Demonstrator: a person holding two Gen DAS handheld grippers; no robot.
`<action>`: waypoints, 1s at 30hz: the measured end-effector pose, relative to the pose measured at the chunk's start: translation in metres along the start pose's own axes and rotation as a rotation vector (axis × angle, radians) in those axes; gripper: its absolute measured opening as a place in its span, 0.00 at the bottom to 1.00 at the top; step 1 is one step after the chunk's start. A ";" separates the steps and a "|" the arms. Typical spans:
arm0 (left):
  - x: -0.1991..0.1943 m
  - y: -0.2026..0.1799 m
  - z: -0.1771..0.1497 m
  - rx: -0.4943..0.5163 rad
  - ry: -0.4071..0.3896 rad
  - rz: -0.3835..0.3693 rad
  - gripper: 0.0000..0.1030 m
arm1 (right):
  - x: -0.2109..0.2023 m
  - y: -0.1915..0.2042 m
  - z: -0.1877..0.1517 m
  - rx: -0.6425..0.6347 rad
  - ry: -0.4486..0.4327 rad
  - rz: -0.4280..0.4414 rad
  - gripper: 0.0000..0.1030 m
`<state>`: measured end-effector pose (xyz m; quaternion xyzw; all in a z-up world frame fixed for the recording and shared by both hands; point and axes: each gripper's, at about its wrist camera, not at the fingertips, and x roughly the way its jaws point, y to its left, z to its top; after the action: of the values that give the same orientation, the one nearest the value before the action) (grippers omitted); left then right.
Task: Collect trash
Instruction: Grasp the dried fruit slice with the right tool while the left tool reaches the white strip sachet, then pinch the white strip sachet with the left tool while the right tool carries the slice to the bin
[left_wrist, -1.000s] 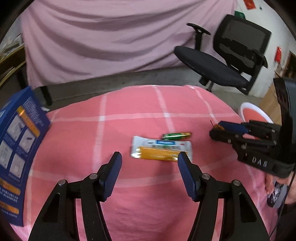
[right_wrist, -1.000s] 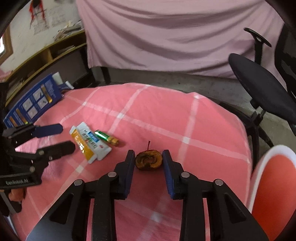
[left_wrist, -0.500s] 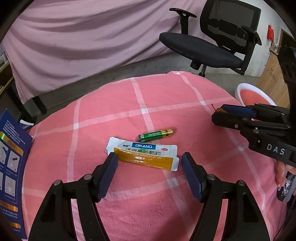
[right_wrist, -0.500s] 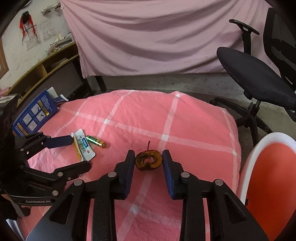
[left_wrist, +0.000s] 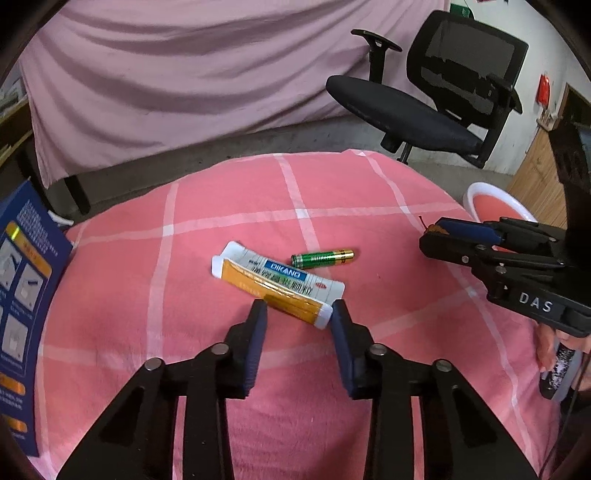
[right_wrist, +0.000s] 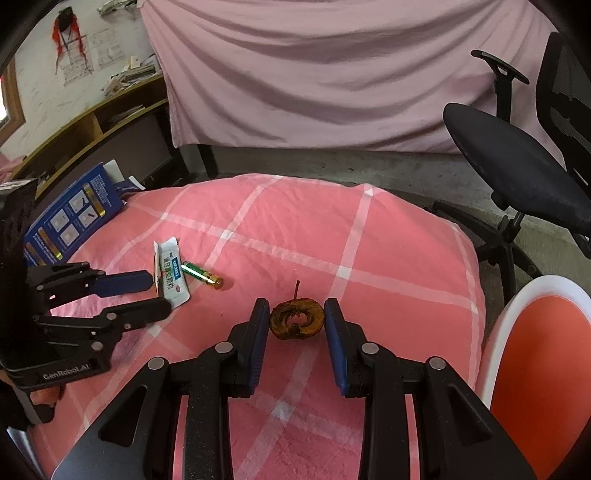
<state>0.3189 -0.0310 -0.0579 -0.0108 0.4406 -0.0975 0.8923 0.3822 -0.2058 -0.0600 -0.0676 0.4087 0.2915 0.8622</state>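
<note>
We see our left hand-held gripper (left_wrist: 297, 314) closing around the near end of the white-and-orange foil sachet (left_wrist: 277, 282); our right hand-held gripper (right_wrist: 295, 314) narrowly clasps the brown dried fruit ring (right_wrist: 297, 319) above the pink checked counter (right_wrist: 388, 258).

A round surface under a pink cloth (left_wrist: 221, 206) with a pale checked grid carries everything. On it, just ahead of the left gripper (left_wrist: 297, 314), lies a flat white-and-orange sachet (left_wrist: 277, 282), slanted, its near end between that tool's closing fingertips. Just beyond the sachet lies a green-and-gold battery (left_wrist: 322, 257), on its side, close to the sachet's far edge; whether they touch cannot be told. Between the fingertips of the right gripper (right_wrist: 295, 320) sits a brown, shrivelled fruit core (right_wrist: 297, 319) with its stem pointing away from the tool. A blue printed box (right_wrist: 72, 214) leans at the cloth's far-left edge.
</note>
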 end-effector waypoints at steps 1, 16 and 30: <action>-0.003 0.001 -0.001 -0.006 -0.002 -0.006 0.28 | 0.000 0.000 0.000 0.000 0.000 0.001 0.27; -0.022 0.019 -0.004 -0.160 -0.008 0.014 0.22 | 0.000 0.009 -0.001 -0.041 0.006 -0.006 0.27; -0.011 0.007 0.005 -0.109 0.011 0.190 0.27 | 0.000 0.008 -0.001 -0.035 0.007 0.006 0.27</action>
<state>0.3173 -0.0228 -0.0475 -0.0171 0.4492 0.0115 0.8932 0.3771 -0.1997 -0.0599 -0.0826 0.4066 0.3009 0.8587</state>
